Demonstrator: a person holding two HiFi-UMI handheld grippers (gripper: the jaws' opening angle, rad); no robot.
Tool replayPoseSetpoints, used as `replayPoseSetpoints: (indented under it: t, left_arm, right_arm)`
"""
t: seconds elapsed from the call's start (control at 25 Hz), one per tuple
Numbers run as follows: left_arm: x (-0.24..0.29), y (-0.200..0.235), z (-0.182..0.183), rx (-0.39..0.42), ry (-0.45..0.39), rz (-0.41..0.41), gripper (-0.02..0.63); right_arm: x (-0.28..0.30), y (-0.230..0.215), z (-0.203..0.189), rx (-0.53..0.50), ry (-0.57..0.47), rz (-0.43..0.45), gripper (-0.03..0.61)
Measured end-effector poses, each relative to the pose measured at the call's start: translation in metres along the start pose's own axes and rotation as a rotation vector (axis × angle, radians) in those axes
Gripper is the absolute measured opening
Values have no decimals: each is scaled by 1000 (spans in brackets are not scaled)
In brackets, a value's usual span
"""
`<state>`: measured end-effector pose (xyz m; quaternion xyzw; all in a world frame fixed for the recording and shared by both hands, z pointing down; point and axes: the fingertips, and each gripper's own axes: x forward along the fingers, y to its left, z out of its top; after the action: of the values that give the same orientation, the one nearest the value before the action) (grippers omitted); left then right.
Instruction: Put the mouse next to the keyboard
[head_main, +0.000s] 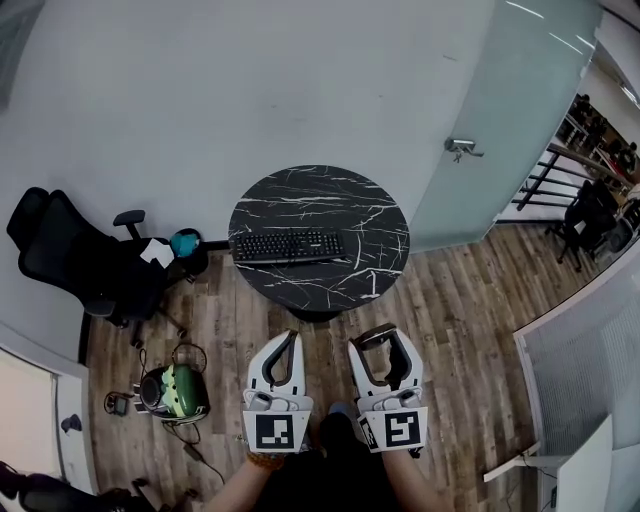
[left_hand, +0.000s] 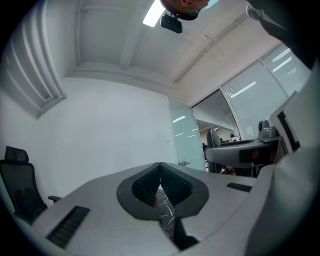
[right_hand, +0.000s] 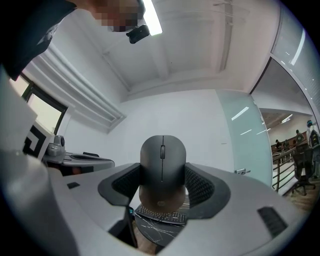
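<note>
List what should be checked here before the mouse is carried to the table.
1. Grip: the mouse sits between the pads of the right gripper, held on both sides: ok.
2. The left gripper is shut, empty and to the side: ok.
3. The keyboard lies on the table: ok.
4. Landing spot: there is bare tabletop to the keyboard's right: ok.
5. Position: both grippers are short of the table's near edge, not over it: not ok.
6. Mouse attitude: its button face is toward the gripper's camera; whether it will land flat: cannot tell.
</note>
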<state>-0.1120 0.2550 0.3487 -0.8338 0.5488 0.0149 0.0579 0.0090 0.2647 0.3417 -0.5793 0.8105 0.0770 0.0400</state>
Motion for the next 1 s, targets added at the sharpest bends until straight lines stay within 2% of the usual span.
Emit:
replayPoseSetpoints:
  t: [0.36,0.52,0.88,1.0]
  left_arm:
    - [56,-9,-10,15,21,31,12]
    - [87,-16,-15,53,27,43,12]
    - [145,-34,-26,56,78,71,12]
    - [159,-31,-31,35,83,81,12]
  right_arm:
    - [41,-44,-15,30,-8,25,285]
    - [60,-69,-21,39,-8,45,284]
    - [98,-119,-37,63,7,72,285]
    - [108,-129,-46,71,23,72,285]
